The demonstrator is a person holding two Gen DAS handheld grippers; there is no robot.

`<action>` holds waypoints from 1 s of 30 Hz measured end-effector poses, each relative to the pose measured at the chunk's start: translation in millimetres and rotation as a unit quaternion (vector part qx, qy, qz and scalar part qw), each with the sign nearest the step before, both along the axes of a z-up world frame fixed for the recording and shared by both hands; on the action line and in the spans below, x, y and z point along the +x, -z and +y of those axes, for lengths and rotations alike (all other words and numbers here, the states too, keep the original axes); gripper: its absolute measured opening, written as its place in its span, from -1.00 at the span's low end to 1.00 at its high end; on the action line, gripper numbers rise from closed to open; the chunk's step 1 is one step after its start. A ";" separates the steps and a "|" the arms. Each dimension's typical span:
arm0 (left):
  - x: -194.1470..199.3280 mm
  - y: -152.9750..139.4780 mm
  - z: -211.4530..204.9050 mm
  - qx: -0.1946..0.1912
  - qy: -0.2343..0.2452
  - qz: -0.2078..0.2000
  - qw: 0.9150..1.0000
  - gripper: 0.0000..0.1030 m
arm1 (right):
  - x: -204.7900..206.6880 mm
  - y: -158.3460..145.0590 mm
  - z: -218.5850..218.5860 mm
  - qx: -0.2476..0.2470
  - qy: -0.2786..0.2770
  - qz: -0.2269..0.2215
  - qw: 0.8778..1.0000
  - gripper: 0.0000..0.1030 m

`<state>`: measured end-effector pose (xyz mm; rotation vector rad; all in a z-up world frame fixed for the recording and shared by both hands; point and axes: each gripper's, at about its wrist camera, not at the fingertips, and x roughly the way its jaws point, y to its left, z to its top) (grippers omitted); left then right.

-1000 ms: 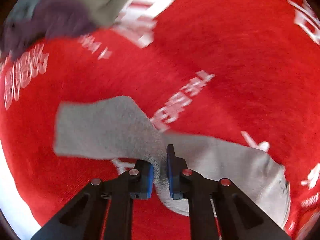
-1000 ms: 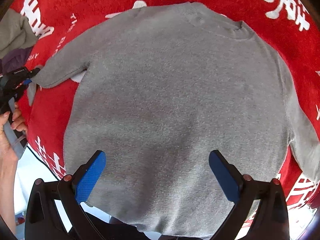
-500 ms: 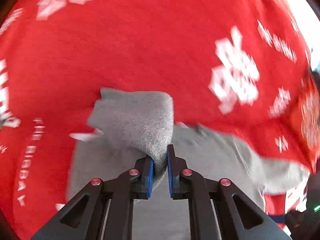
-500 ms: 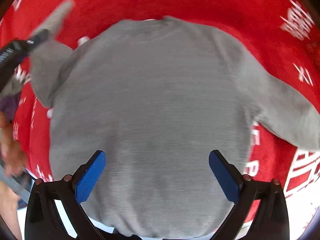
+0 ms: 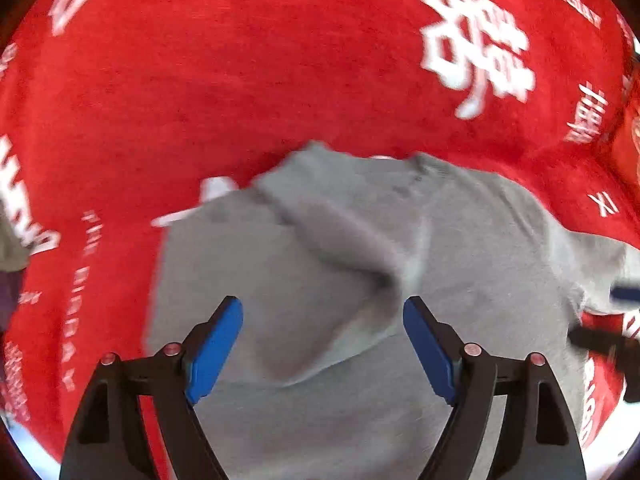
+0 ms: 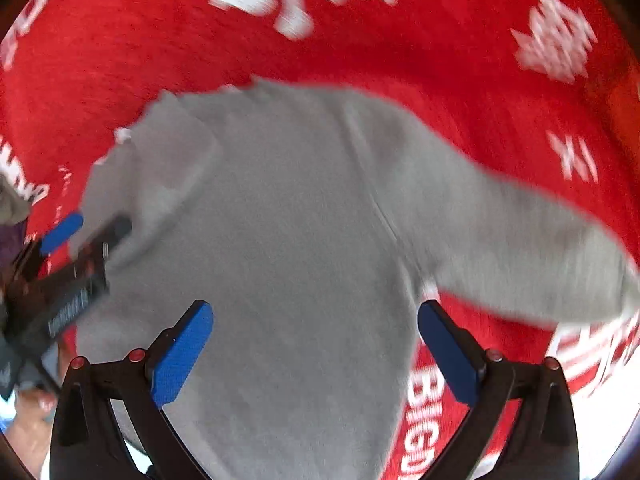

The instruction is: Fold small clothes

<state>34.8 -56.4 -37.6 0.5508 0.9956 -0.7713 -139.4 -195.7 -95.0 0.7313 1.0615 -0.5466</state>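
A grey sweater (image 6: 300, 220) lies flat on a red cloth (image 6: 120, 40). Its left sleeve (image 5: 340, 232) is folded in over the body; the right sleeve (image 6: 520, 248) still stretches out sideways. My left gripper (image 5: 323, 348) hovers over the folded sleeve, its jaws opening, with nothing pressed between the blue pads (image 5: 216, 348). It also shows in the right wrist view as the left gripper (image 6: 72, 248) at the sweater's left side. My right gripper (image 6: 315, 354) stands open above the sweater's lower body, holding nothing.
The red cloth (image 5: 200, 80) carries white characters and covers the table. Other clothes (image 5: 10, 248), olive and purple, lie at the left edge. A white table edge (image 6: 600, 420) shows at the lower right. A hand (image 6: 28, 408) holds the left gripper.
The left gripper carried the left sleeve in over the sweater's body, rolled, then let go and opened. The right gripper stayed open and shifted toward the sweater's right side.
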 end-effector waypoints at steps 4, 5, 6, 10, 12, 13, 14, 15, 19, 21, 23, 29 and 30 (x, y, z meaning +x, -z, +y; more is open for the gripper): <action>58.4 2.7 53.8 0.015 -0.088 0.025 0.996 0.62 | 79.5 -27.9 11.3 -0.071 -0.088 -0.021 0.993 0.99; 77.8 8.7 62.5 0.029 -0.114 0.029 0.993 0.62 | 102.4 -30.8 16.0 -0.086 -0.112 -0.020 0.990 0.99; 89.3 14.1 67.1 0.038 -0.128 0.032 0.990 0.62 | 128.0 -31.6 21.9 -0.102 -0.136 -0.018 0.985 0.98; 126.1 47.2 80.1 0.059 -0.158 0.064 0.984 0.62 | 203.7 -10.8 43.8 -0.138 -0.205 0.025 0.969 0.87; 131.3 60.5 77.8 0.068 -0.161 0.081 0.981 0.62 | 222.5 14.1 51.8 -0.160 -0.229 0.082 0.957 0.13; 132.8 64.8 77.0 0.067 -0.162 0.088 0.980 0.62 | 230.1 25.3 50.6 -0.152 -0.237 0.099 0.954 -0.35; 133.3 67.0 76.1 0.066 -0.164 0.092 0.980 0.62 | 226.6 28.3 46.6 -0.131 -0.234 0.096 0.959 -0.80; 133.0 67.1 75.5 0.061 -0.165 0.097 0.980 0.62 | 220.0 25.0 36.5 -0.115 -0.209 0.078 0.968 -0.80; 132.6 65.2 68.6 0.051 -0.152 0.113 0.981 0.62 | 143.1 -12.9 -12.0 -0.068 -0.071 -0.085 0.992 -0.80; 135.9 63.4 65.9 0.045 -0.143 0.122 0.981 0.62 | 94.9 -15.4 -29.0 -0.052 -0.003 -0.121 0.991 -0.77; 137.9 61.7 62.1 0.047 -0.139 0.129 0.981 0.62 | 48.4 7.1 -47.5 0.024 0.076 -0.148 0.986 -0.60; 114.1 44.6 67.2 0.047 -0.116 0.111 0.986 0.62 | -22.5 70.1 -61.7 0.193 0.183 -0.178 0.947 0.45; 107.7 42.2 70.6 0.049 -0.111 0.113 0.986 0.62 | -27.6 75.6 -64.1 0.202 0.186 -0.184 0.944 0.45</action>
